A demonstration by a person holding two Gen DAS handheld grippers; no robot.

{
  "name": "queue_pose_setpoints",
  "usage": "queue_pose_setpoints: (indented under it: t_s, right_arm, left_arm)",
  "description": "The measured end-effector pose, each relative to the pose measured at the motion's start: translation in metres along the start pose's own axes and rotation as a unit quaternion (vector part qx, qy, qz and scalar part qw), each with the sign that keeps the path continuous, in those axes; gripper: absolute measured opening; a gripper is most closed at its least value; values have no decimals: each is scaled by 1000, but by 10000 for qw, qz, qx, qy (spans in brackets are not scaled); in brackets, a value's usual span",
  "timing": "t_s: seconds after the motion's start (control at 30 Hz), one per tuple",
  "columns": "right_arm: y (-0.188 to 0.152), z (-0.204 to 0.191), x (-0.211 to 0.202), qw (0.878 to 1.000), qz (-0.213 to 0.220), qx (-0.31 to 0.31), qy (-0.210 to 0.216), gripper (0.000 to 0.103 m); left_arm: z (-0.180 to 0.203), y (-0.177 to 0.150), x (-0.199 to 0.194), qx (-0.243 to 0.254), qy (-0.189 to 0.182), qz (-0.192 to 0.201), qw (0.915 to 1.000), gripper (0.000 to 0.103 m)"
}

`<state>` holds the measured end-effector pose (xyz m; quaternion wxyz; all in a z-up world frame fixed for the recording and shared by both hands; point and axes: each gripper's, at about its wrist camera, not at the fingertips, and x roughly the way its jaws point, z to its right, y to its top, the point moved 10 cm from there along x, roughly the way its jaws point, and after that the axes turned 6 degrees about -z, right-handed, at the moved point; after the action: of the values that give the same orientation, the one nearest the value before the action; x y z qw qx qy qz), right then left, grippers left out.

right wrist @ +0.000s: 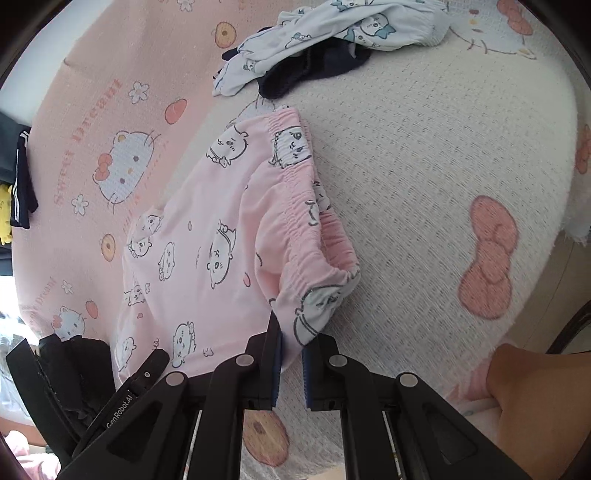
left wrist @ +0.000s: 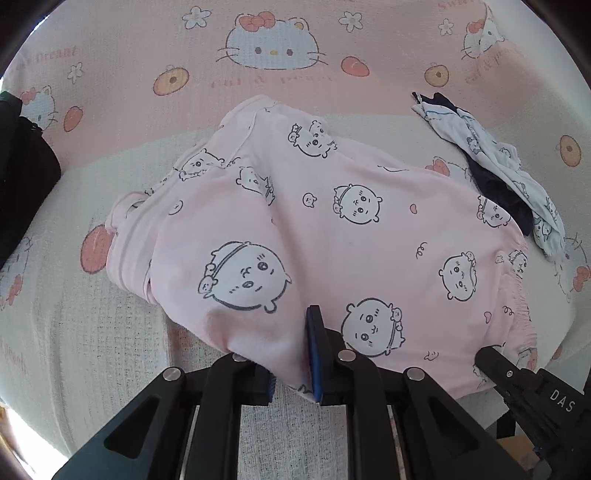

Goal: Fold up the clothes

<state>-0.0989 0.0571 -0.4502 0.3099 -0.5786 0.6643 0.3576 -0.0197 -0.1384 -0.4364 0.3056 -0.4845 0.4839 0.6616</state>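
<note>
A pink garment [left wrist: 314,221] printed with white cartoon faces lies bunched on the Hello Kitty blanket [left wrist: 147,74]. In the left wrist view my left gripper [left wrist: 280,343] is shut on its near edge, with cloth draped over the left finger. The right gripper's black body [left wrist: 517,380] shows at the garment's right corner. In the right wrist view my right gripper [right wrist: 293,343] is shut on the corner of the pink garment [right wrist: 207,240], at its gathered elastic waistband [right wrist: 306,206]. The left gripper's body [right wrist: 147,373] sits at the garment's lower left.
A white-and-blue printed garment [right wrist: 332,33] lies over a dark navy one [right wrist: 314,70] at the far side of the bed [right wrist: 443,147]. Dark clothing [left wrist: 22,166] sits at the left edge. A person's bare leg [right wrist: 535,387] is at the near right.
</note>
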Motion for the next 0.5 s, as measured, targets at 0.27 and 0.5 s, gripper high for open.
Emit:
queue_pose_setpoints:
  t_s: [0.27, 0.5]
  right_arm:
    - [5, -1, 3, 9997, 63, 224, 109, 6]
    - [0, 4, -7, 9846, 340, 1122, 1295, 55]
  left_arm:
    - [-11, 2, -1, -854, -1211, 13, 9890, 12]
    - [-19, -2, -4, -1271, -1902, -145, 9734, 12]
